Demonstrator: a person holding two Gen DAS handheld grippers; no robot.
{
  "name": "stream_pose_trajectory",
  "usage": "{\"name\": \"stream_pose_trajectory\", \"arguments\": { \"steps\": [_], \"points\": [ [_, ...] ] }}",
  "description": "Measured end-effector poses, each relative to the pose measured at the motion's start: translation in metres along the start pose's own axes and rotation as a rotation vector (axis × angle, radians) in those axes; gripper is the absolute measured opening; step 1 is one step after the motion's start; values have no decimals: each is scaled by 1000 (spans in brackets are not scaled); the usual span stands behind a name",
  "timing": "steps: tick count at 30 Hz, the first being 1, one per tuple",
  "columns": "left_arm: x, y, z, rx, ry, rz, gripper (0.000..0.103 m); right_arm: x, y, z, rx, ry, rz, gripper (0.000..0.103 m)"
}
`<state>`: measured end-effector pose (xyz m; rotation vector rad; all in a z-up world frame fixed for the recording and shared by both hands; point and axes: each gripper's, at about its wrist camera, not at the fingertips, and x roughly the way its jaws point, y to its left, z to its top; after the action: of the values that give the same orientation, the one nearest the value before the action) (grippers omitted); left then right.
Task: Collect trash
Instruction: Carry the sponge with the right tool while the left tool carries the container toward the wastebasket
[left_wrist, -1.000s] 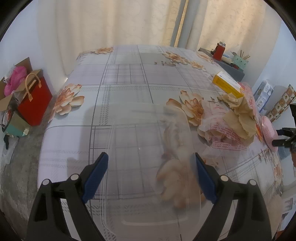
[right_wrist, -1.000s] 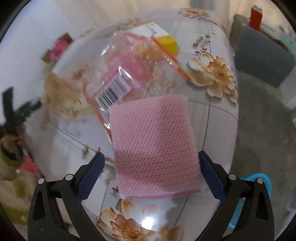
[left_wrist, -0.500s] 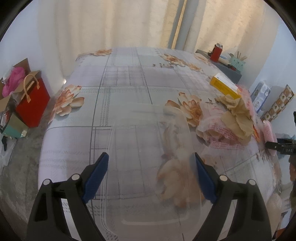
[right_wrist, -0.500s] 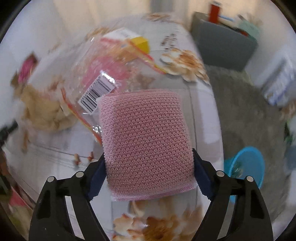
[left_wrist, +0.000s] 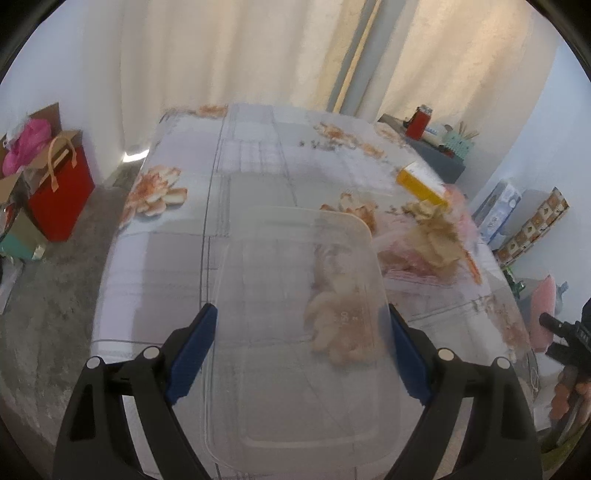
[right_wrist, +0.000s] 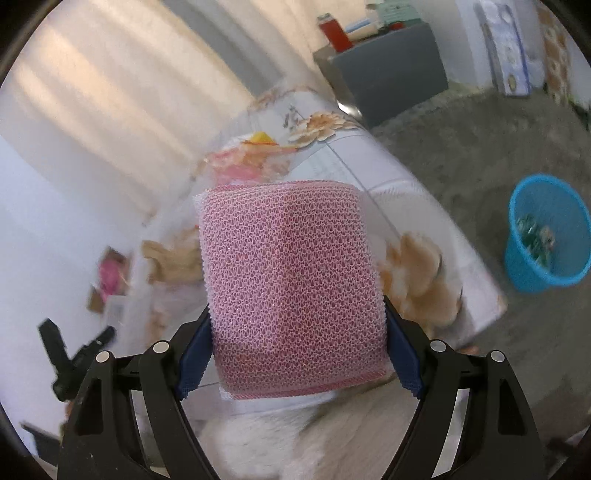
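My left gripper (left_wrist: 301, 350) is shut on a clear plastic lid (left_wrist: 299, 325) and holds it above the flowered table (left_wrist: 251, 177). My right gripper (right_wrist: 295, 350) is shut on a pink mesh sponge (right_wrist: 291, 288), lifted off the table. A blue trash basket (right_wrist: 546, 243) with some litter stands on the floor at the right. On the table lie crumpled brown paper (left_wrist: 436, 236), a clear pink-printed wrapper (left_wrist: 410, 258) and a yellow box (left_wrist: 421, 182). The wrapper (right_wrist: 243, 166) and paper (right_wrist: 173, 258) also show in the right wrist view.
A red gift bag (left_wrist: 61, 188) and boxes stand on the floor left of the table. A grey cabinet (right_wrist: 388, 77) with a red jar (right_wrist: 334, 31) stands beyond the table's far corner. Curtains hang behind. The floor is grey carpet (right_wrist: 461, 155).
My right gripper closed on the pink sponge, lifted it off the table and swung right, bringing the blue basket into view. My left gripper rose slightly with the lid.
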<state>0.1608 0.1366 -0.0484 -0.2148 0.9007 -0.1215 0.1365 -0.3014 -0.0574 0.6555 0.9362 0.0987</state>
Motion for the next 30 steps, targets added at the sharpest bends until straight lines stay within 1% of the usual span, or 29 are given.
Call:
{"name": "stream_pose_trajectory", "arguments": {
  "steps": [4, 6, 8, 9, 15, 20, 21, 24, 26, 30],
  "points": [
    [-25, -24, 8, 31, -48, -45, 86, -20, 1, -19, 42, -34, 55, 77],
    [-33, -34, 12, 44, -65, -69, 86, -21, -2, -16, 53, -44, 70, 77],
    [-41, -51, 15, 59, -80, -111, 86, -23, -6, -15, 62, -59, 79, 77],
    [-42, -56, 16, 63, -82, -123, 86, -26, -7, -14, 64, -71, 82, 77],
    [-48, -111, 30, 115, -88, -249, 86, -51, -20, -13, 77, -133, 98, 77],
    [-49, -177, 42, 221, -98, -356, 86, -68, -44, -16, 123, -181, 90, 77],
    [-47, -195, 44, 249, -93, -384, 86, -70, -48, -17, 133, -189, 87, 77],
    [-42, -234, 47, 301, -70, -451, 86, -82, -67, -21, 173, -218, 65, 77],
    [-34, -268, 49, 337, -43, -507, 86, -91, -82, -24, 209, -238, 49, 77],
    [-14, -334, 45, 406, 15, -582, 86, -109, -115, -31, 281, -282, 3, 77]
  ]
}}
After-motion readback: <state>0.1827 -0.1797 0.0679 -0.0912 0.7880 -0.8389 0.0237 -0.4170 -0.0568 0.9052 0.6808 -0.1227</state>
